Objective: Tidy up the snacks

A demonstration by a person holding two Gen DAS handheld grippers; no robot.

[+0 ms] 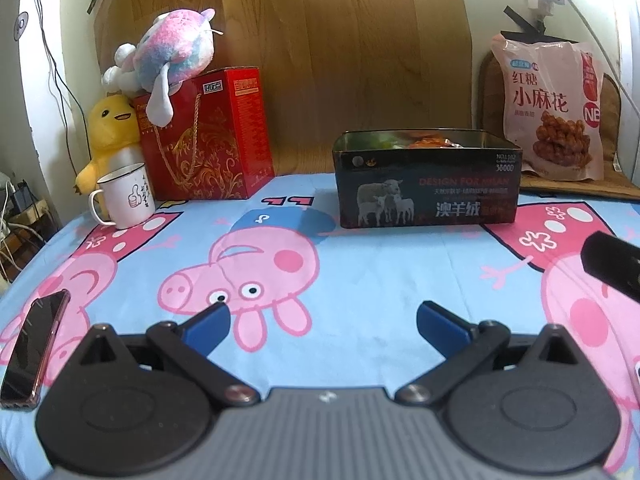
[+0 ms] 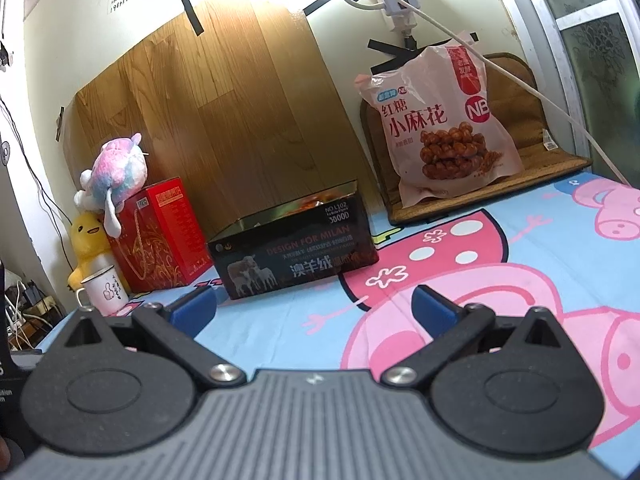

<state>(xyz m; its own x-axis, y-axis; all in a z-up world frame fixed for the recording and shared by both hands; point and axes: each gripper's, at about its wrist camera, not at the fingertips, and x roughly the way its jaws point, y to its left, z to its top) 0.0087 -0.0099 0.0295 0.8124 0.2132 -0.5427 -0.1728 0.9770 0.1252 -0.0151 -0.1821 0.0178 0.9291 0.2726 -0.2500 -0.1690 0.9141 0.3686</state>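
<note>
The right gripper (image 2: pixel 316 306) is hovering with its blue fingers (image 2: pixel 434 306) spread wide and nothing between them. Ahead and slightly left, the black tin (image 2: pixel 294 256) is sitting open on the cartoon cloth (image 2: pixel 540 248). Farther ahead to the right, the pink snack bag (image 2: pixel 436 124) is leaning upright on a brown mat (image 2: pixel 532 156).

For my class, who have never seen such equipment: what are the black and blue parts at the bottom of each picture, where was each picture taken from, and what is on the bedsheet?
These are two hand-held grippers, each with a camera looking forward along its blue fingers. One picture is from the left gripper, one from the right gripper. Both are open and hold nothing. On the cartoon-pig sheet stand a dark open tin with snacks inside, a red gift box, a white mug and a phone. A pink snack bag leans at the back.
</note>
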